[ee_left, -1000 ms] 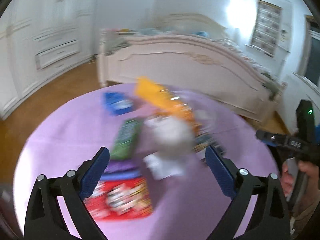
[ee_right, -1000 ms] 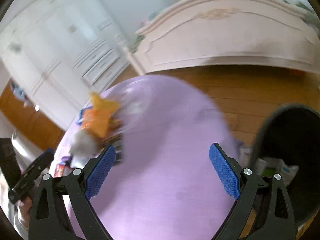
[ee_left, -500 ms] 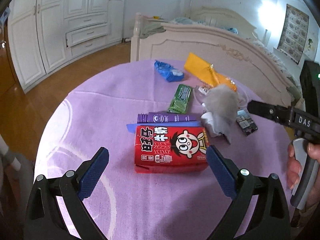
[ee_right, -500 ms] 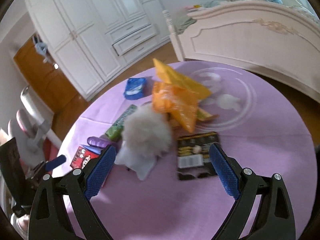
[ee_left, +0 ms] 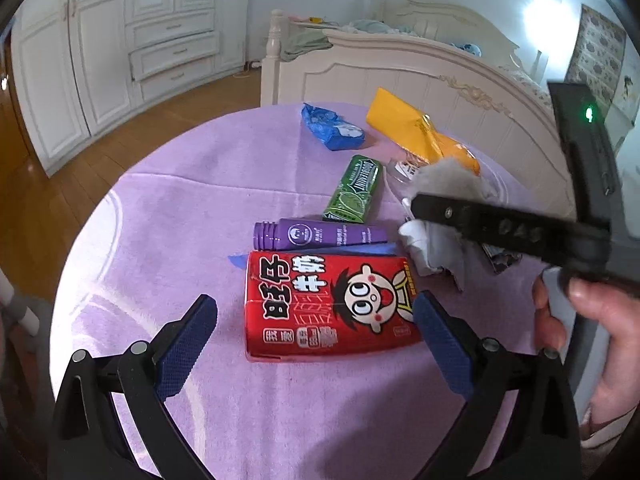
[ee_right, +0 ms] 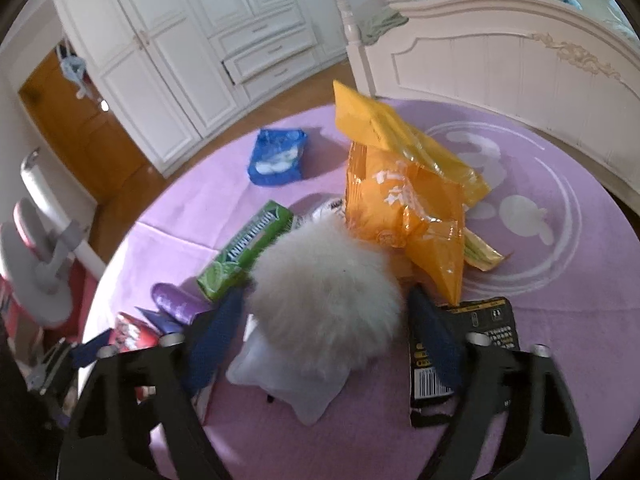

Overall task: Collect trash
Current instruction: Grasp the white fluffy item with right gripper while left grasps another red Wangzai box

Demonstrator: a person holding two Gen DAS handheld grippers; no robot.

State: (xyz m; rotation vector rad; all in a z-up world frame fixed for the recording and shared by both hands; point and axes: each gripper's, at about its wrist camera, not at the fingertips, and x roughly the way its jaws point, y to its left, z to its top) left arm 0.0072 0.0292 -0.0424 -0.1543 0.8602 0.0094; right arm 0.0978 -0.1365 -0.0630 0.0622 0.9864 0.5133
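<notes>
Trash lies on a round purple table [ee_left: 160,208]. My left gripper [ee_left: 316,332] is open, its pads on either side of a red milk carton [ee_left: 328,304] lying flat. My right gripper [ee_right: 324,340] is open, its pads on either side of a grey fluffy ball [ee_right: 324,300] on a white wrapper [ee_right: 288,384]; whether the pads touch the ball I cannot tell. The ball [ee_left: 444,184] also shows in the left wrist view behind the right gripper's black finger [ee_left: 500,228]. Around lie a green gum pack [ee_left: 354,188], a purple tube [ee_left: 320,234], a blue wrapper [ee_left: 332,126], orange bags [ee_right: 404,204] and a black packet [ee_right: 464,356].
A white bed footboard [ee_left: 400,76] stands just behind the table. White wardrobes [ee_left: 120,40] line the far wall over a wooden floor [ee_left: 32,184]. A grey and pink chair [ee_right: 44,256] stands at the table's left in the right wrist view.
Both grippers have come in over the table. The left has closed in on the red carton. The right has swung away from a black bin and now straddles the fluffy ball.
</notes>
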